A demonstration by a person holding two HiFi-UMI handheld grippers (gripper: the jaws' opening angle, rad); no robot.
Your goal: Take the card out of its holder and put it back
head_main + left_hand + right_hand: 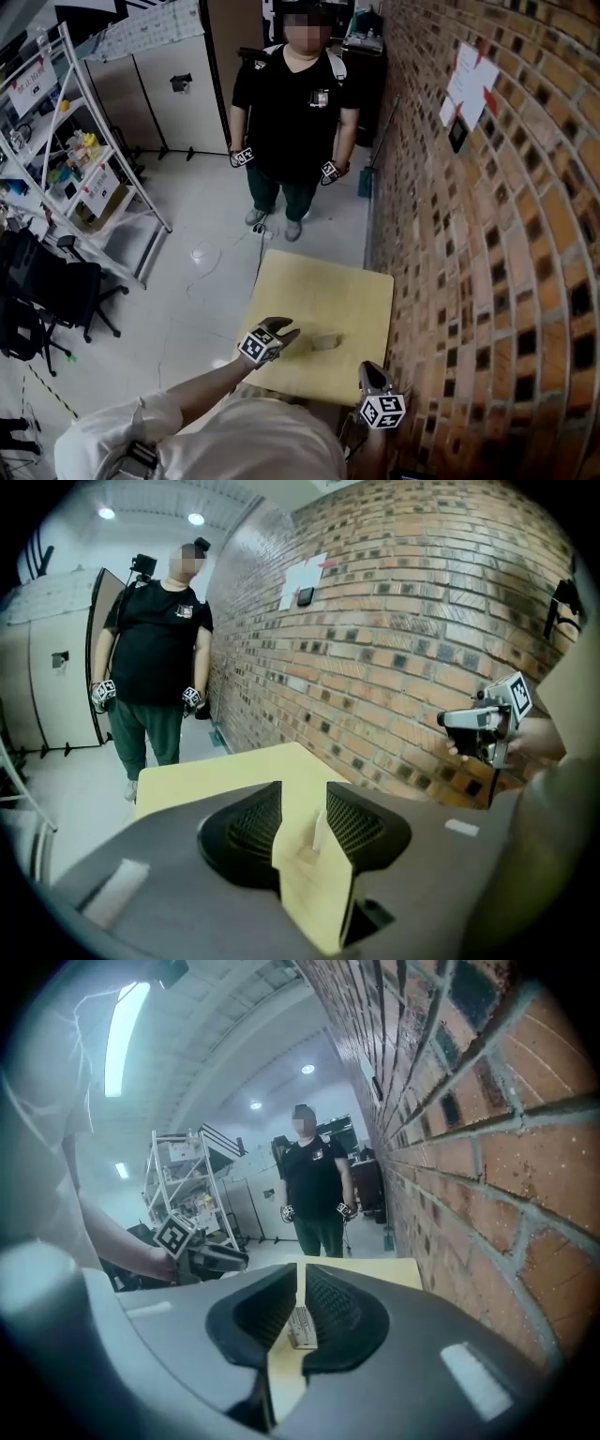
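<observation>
- Looking down from the head view, I see the brick wall (487, 234) filling the whole right side, with pale paper sheets (469, 89) pinned high on it.
- A white shelf rack (84, 169) loaded with small items stands at the far left, well apart from the work.
- My yellow bench (319, 291) sits against the wall, and its top is bare apart from the task's piece.
- A person (295, 122) in a black shirt stands on the floor beyond the far edge of the bench, facing me.
- My left gripper (277, 330) hangs over the near left part of the bench and points at the holder. Its jaws are spread wide and pinch nothing. In the left gripper view the card and its base show in the gap, beyond the jaw tips and not touched.
- My right gripper (372, 372) is at the near right corner of the bench, close to the wall. Its jaws are all but pressed together, with only a thin slit between them, and they grip nothing. The holder shows through that slit, further out on the bench.
- The holder (325, 343), a small tan block, rests on the bench between the two grippers, near the left one and apart from both.
- The card (320, 829) is pale and stands upright in the holder.
</observation>
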